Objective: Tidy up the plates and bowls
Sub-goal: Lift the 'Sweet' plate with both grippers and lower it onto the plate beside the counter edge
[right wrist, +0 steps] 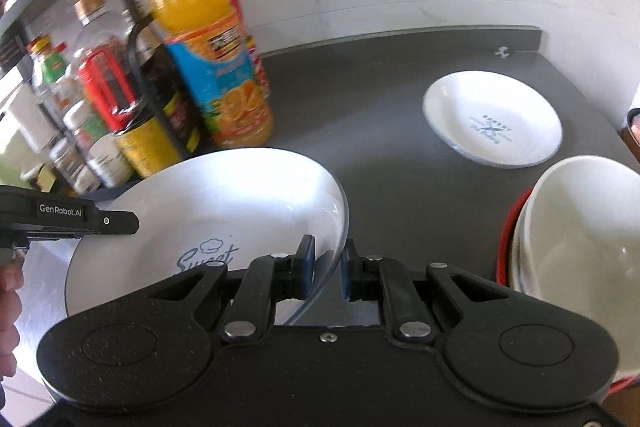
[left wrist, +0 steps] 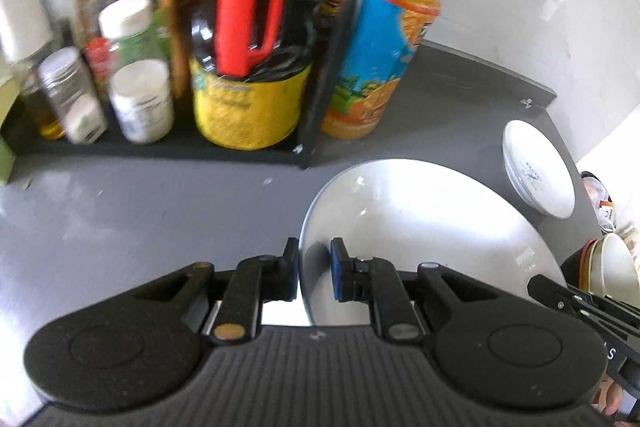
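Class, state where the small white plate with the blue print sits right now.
In the right wrist view, the small plate lies flat on the grey counter, upper right, behind the stacked bowls and right of the orange juice bottle.

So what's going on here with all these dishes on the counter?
A person is tidying plates and bowls with two hand-held grippers. The left hand-held gripper and the right hand-held gripper each straddle an opposite rim of the large white plate with blue "Sweet" lettering, tilted above the grey countertop. A smaller white plate with blue print lies flat farther back, and a stack of white bowls sits to the right.
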Available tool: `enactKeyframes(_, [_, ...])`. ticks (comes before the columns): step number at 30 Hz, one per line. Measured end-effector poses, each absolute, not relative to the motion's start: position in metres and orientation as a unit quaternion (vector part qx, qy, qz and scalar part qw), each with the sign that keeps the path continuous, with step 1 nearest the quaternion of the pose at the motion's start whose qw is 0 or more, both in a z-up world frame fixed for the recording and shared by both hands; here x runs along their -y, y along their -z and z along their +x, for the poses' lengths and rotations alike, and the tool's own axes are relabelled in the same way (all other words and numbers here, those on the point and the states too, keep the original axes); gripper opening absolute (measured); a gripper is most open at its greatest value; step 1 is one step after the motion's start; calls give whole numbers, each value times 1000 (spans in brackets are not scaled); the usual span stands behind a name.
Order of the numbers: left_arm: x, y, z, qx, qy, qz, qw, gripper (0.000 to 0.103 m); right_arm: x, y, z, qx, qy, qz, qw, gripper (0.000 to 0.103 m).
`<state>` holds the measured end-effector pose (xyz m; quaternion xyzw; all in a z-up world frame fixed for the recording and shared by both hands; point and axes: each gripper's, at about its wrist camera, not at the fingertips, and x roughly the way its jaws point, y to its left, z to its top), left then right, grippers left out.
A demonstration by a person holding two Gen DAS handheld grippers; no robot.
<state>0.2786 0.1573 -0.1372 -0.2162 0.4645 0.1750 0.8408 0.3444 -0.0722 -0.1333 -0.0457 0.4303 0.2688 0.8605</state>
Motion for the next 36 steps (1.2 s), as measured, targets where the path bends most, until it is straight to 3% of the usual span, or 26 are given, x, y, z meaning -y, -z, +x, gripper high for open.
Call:
enactKeyframes(15, [-152,132,216,-465,-213,-234,827,14,72,136,304,-434,-303,-57,847,13])
enactKeyframes(36, [-144,157,193,-491,-229,-255,801,16,76,147,288,-453,-312,-85,830,13])
